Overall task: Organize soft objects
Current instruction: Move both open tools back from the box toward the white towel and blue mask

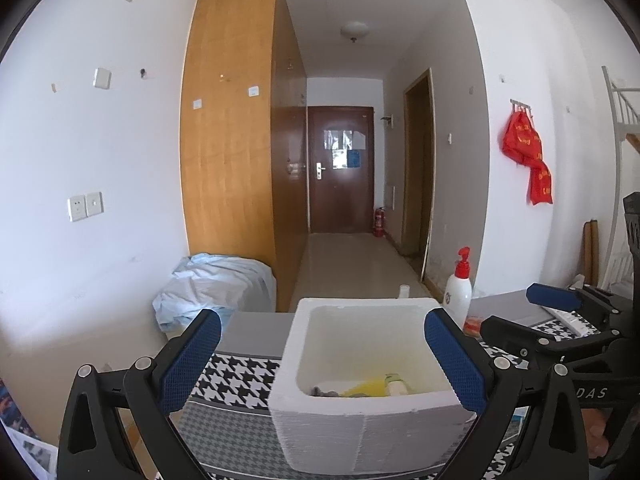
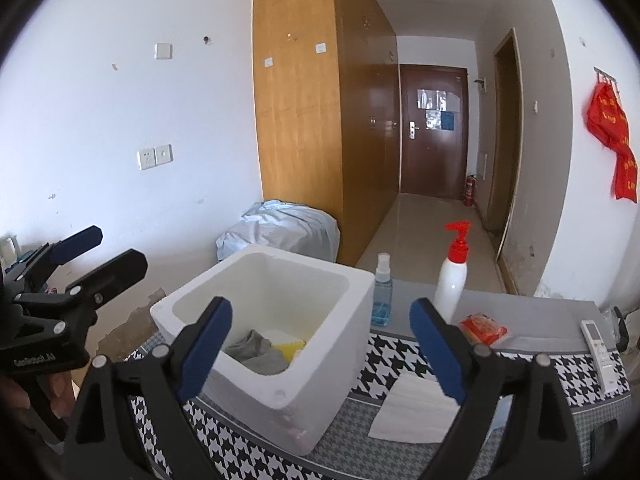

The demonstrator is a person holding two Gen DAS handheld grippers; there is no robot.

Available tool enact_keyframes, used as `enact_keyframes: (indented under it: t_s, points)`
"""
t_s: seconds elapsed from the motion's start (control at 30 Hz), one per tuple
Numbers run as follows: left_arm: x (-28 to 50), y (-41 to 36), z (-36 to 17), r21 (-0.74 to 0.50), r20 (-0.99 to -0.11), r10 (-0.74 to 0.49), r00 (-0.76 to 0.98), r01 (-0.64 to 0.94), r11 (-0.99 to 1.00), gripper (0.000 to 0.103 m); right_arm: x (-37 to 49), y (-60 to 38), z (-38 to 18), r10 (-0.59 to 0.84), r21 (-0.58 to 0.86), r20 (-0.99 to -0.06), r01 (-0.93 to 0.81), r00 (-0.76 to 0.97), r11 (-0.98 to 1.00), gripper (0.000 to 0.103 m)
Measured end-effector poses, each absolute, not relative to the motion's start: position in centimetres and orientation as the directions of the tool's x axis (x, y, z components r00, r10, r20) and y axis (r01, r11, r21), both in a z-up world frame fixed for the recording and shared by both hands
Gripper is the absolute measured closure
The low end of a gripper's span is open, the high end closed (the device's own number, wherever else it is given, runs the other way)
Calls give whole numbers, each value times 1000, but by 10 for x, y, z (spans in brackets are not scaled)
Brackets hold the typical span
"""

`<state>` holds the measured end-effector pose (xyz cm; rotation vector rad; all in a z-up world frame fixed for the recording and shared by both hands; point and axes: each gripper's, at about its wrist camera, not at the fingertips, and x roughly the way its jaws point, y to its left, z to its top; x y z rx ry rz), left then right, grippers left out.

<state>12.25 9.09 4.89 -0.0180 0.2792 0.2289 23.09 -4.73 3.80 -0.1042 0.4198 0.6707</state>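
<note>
A white foam box (image 1: 320, 424) (image 2: 280, 396) stands on the houndstooth table. Inside it lie a grey cloth (image 2: 256, 354) and a yellow sponge (image 2: 290, 348), the sponge also showing in the left wrist view (image 1: 370, 388). A folded white cloth (image 2: 412, 410) lies on the table right of the box. My left gripper (image 1: 322, 354) is open and empty, hovering in front of the box. My right gripper (image 2: 320, 350) is open and empty, above the box's right side and the white cloth. Each gripper shows in the other's view, the right one (image 1: 516, 312) and the left one (image 2: 100, 248).
A white pump bottle with red top (image 2: 452, 280) (image 1: 458, 292), a blue spray bottle (image 2: 382, 292), a red packet (image 2: 482, 328) and a white remote (image 2: 598, 346) stand behind the box on the table (image 2: 532, 312). A bundle of pale blue bedding (image 1: 216, 284) lies by the wardrobe.
</note>
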Motion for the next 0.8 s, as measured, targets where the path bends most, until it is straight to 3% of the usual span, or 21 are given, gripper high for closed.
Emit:
enact_keyframes:
  t_s: [0.8]
  points:
    - [136,42,55,14,-267,102,958,-102,995,1,225,-109,41,501,51,-390,-526,772,849,9]
